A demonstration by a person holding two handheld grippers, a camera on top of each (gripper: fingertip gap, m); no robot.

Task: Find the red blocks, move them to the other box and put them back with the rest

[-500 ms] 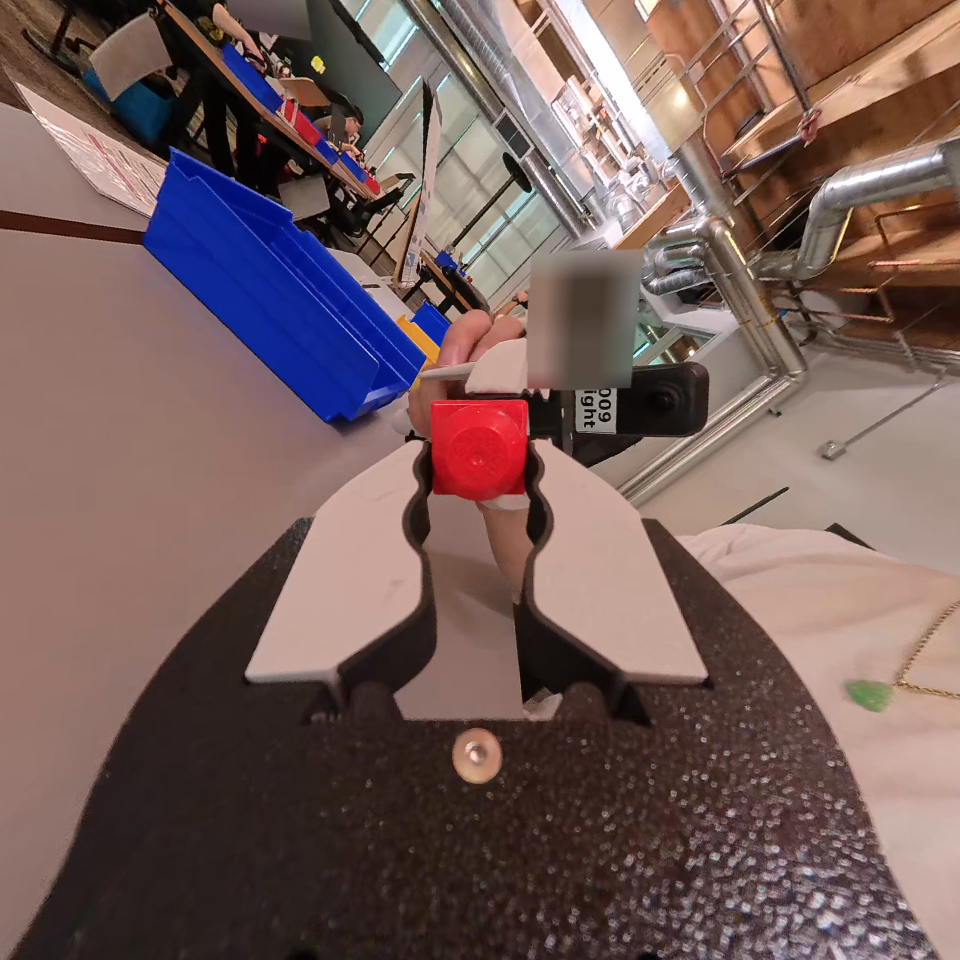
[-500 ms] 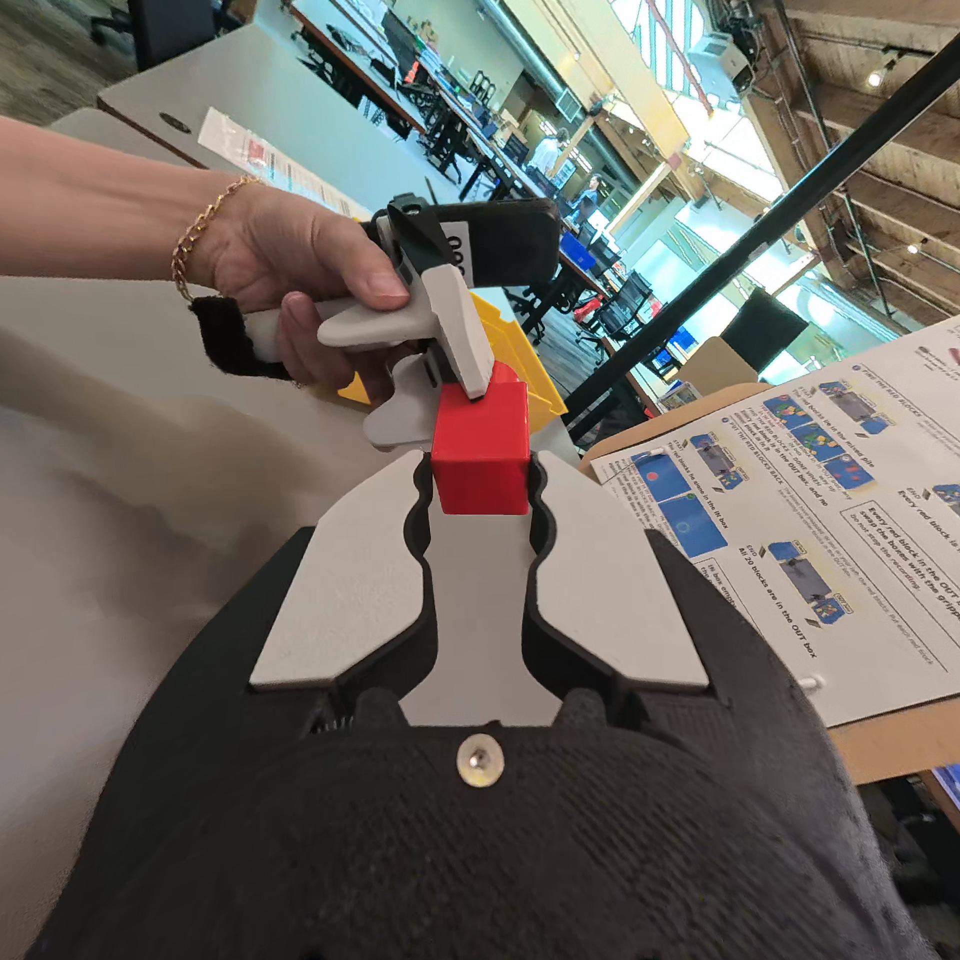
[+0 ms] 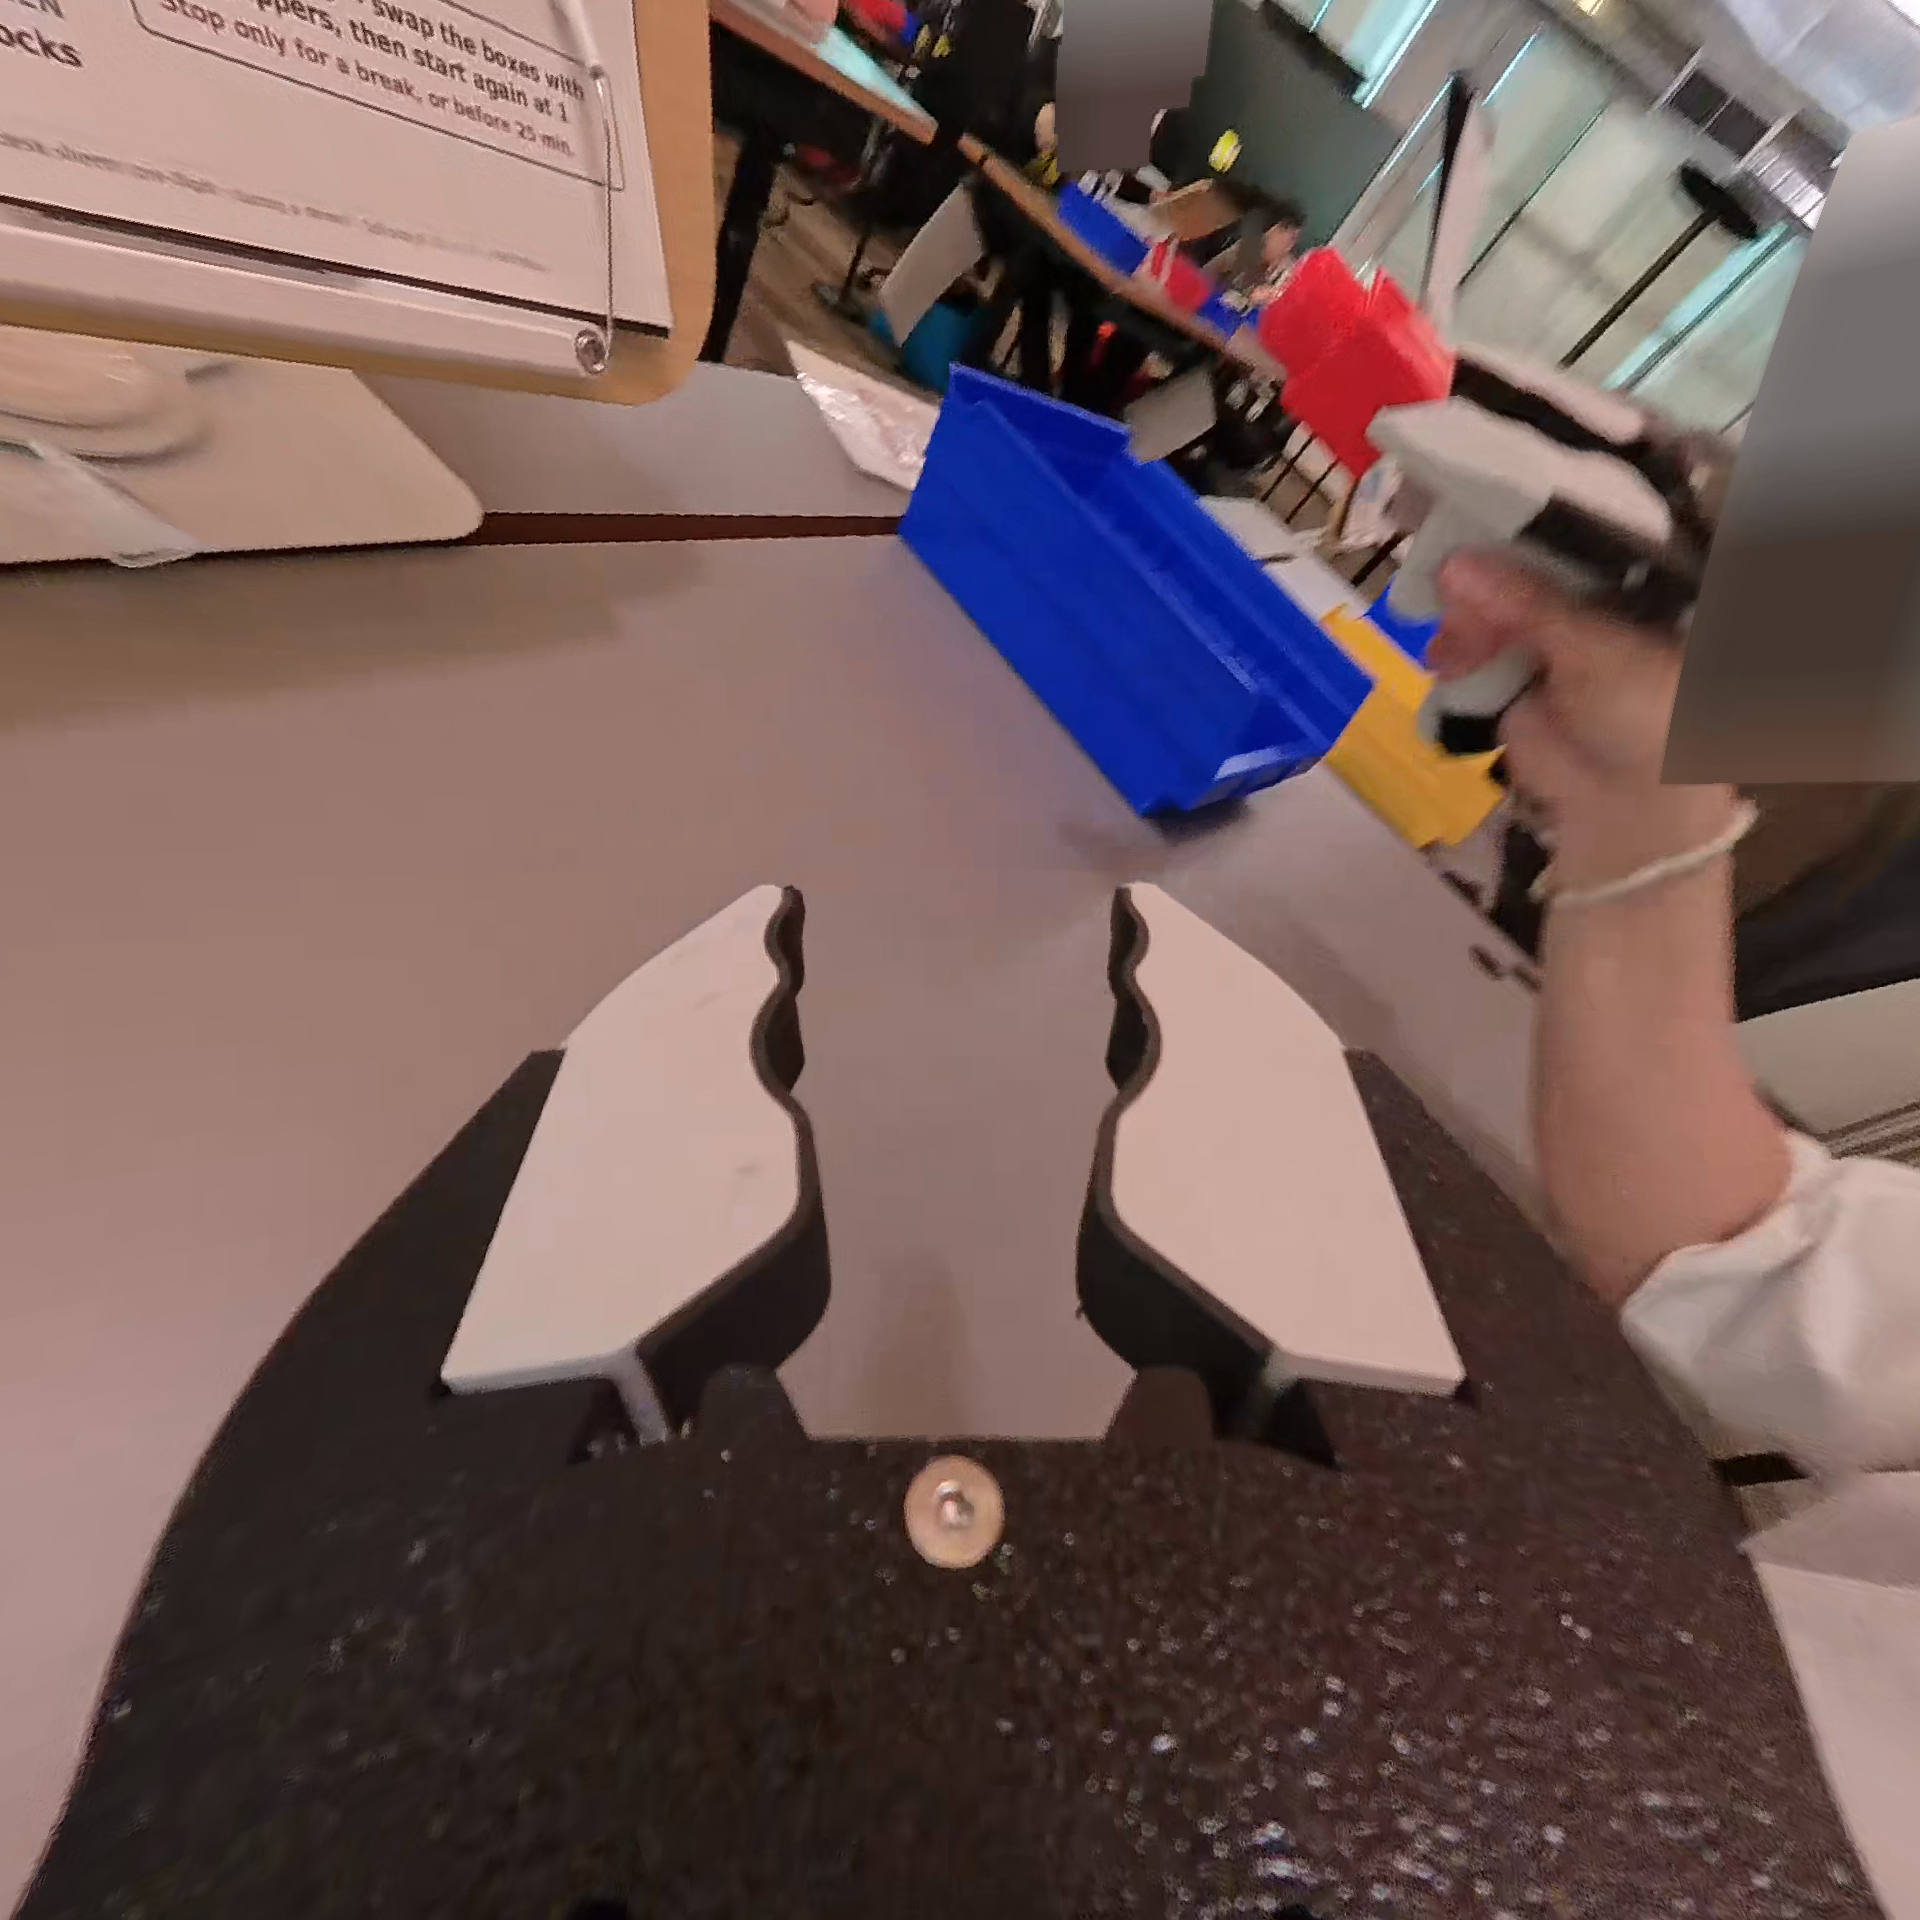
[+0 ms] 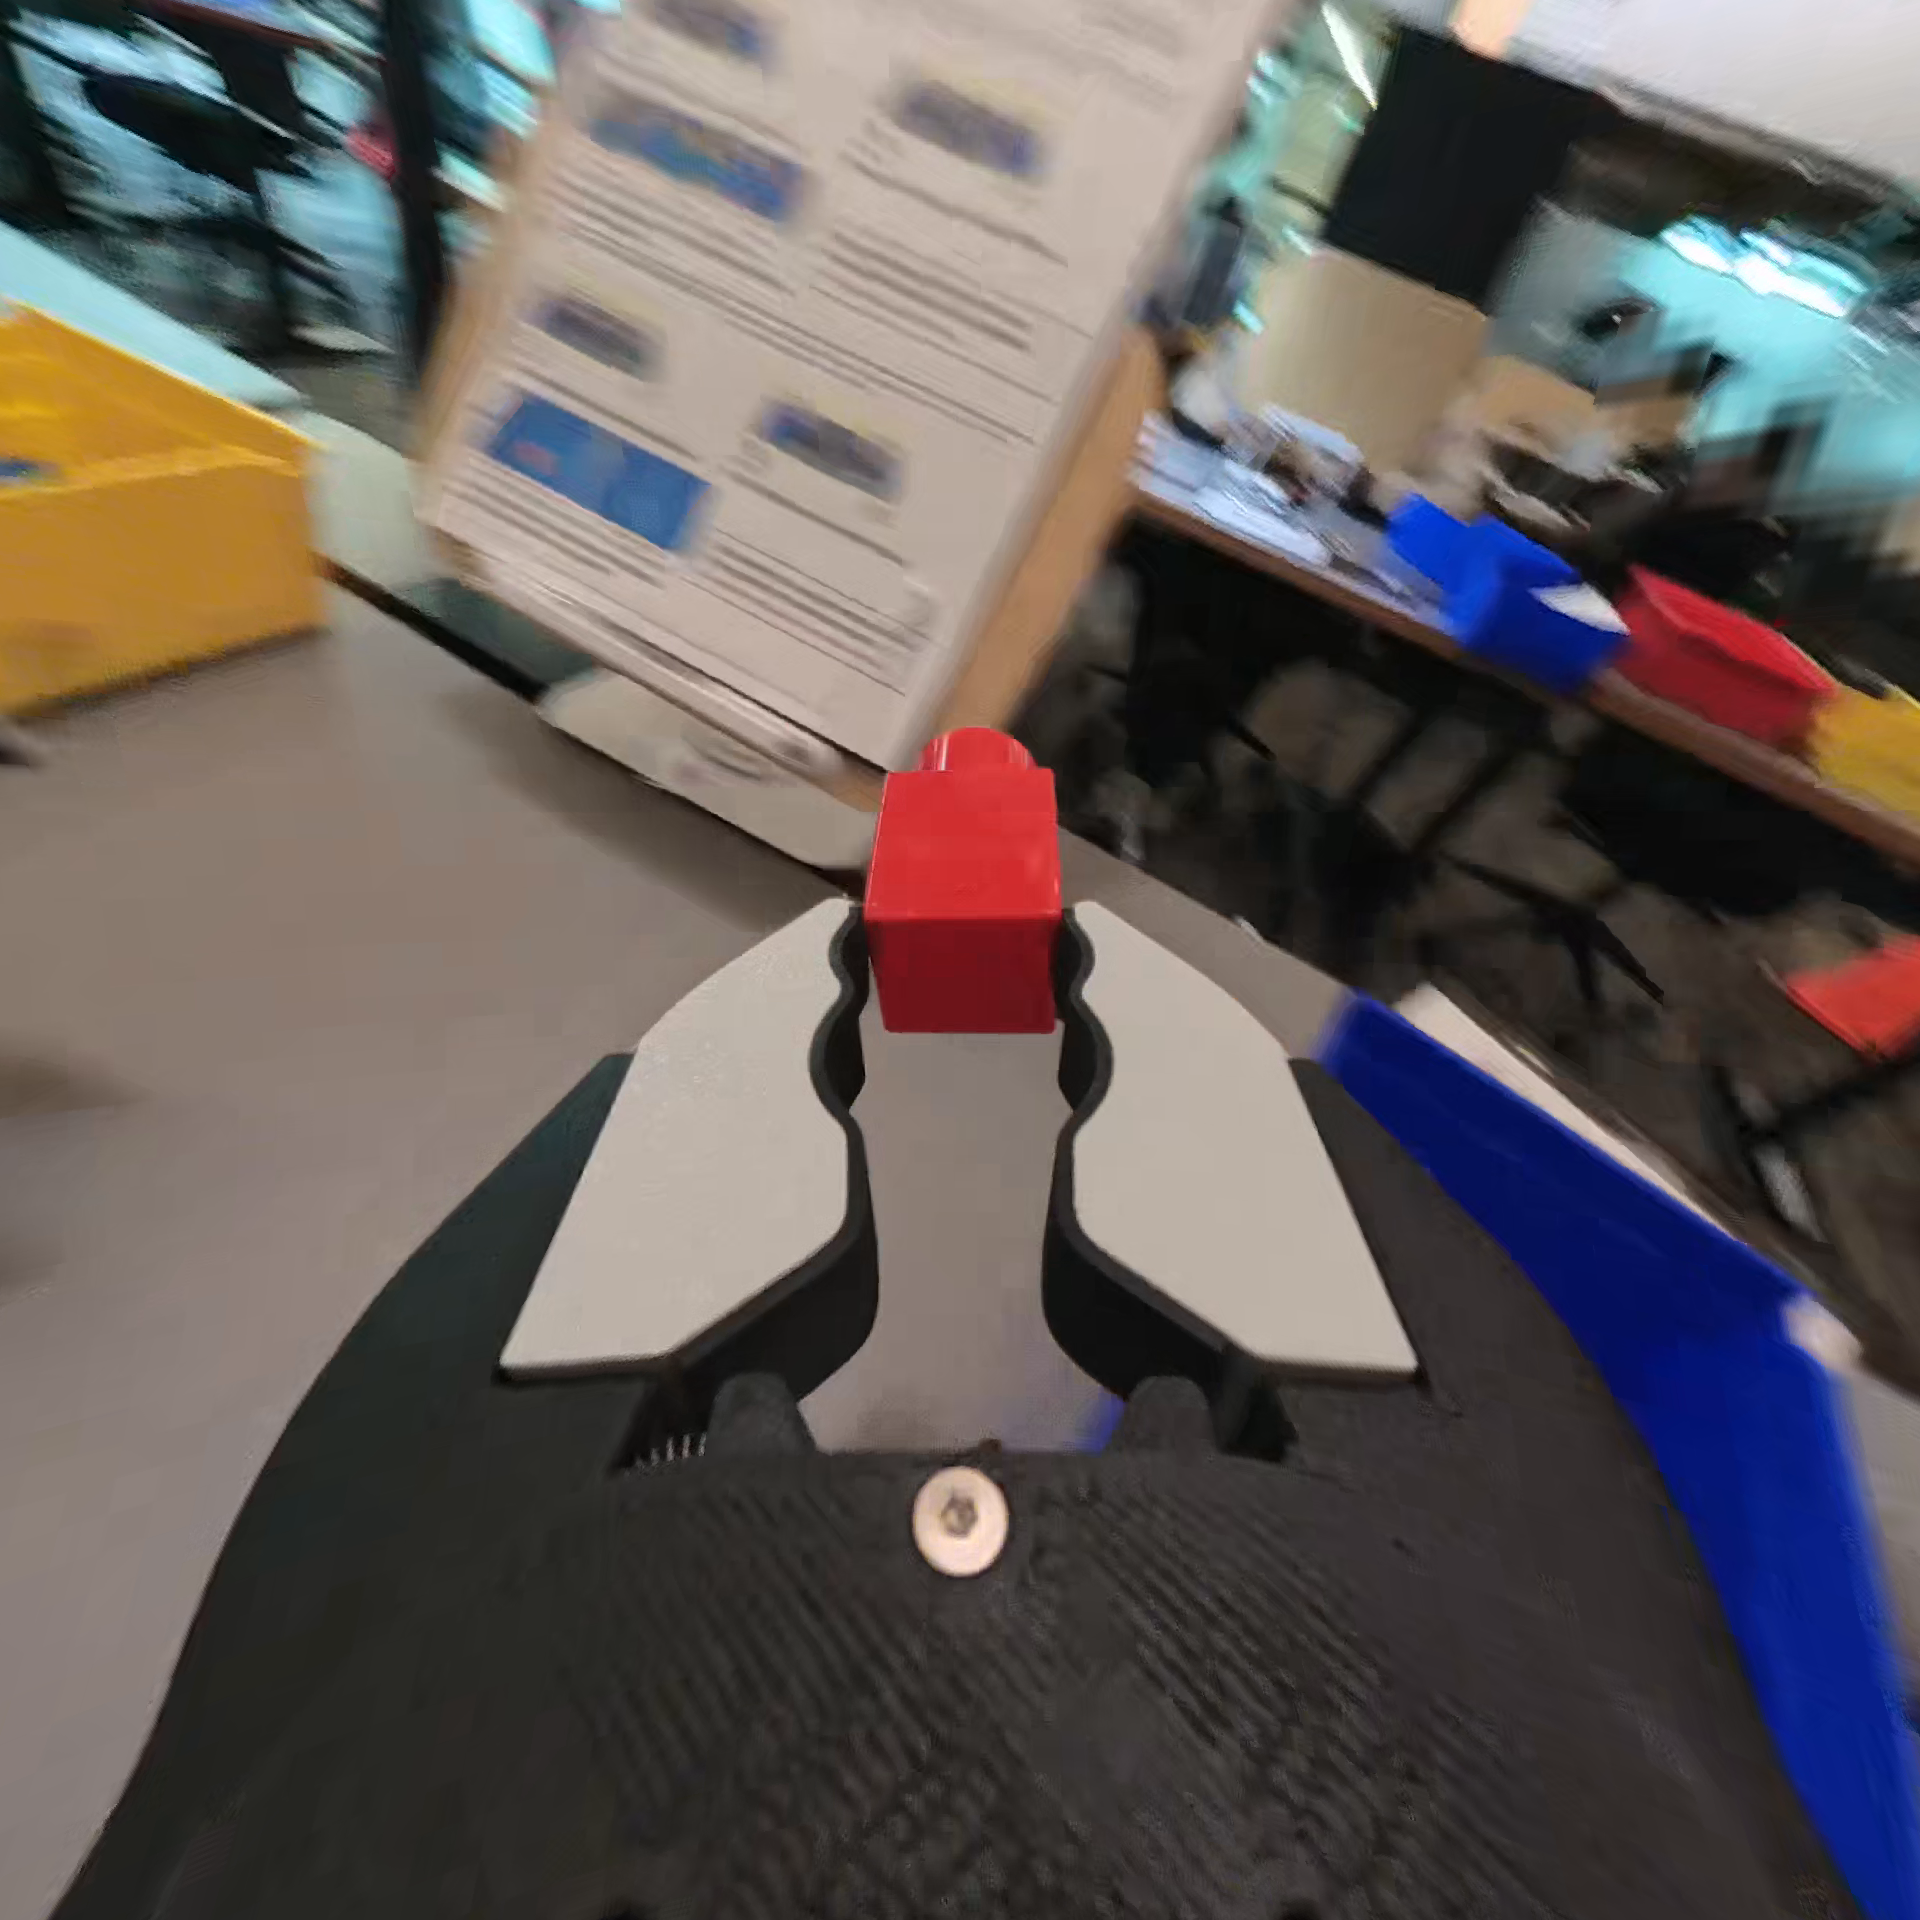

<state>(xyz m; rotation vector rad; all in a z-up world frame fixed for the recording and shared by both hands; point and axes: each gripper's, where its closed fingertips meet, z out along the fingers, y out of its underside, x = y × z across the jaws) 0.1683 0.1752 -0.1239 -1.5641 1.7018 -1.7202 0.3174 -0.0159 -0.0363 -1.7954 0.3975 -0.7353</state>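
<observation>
Left tool (image 3: pixel 956 894): a speckled black body carries 2 pale grey fingers (image 3: pixel 665 1143) with wavy black pads along the inner edges, and 1 silver screw (image 3: pixel 953 1510) sits at the centre. Right tool (image 4: pixel 961 914): same shape, its black shell showing a woven texture, again with 1 silver screw (image 4: pixel 959 1522). The hand (image 3: pixel 1558 686) wears a thin bracelet (image 3: pixel 1652 868) and a cream sleeve (image 3: pixel 1787 1320).
</observation>
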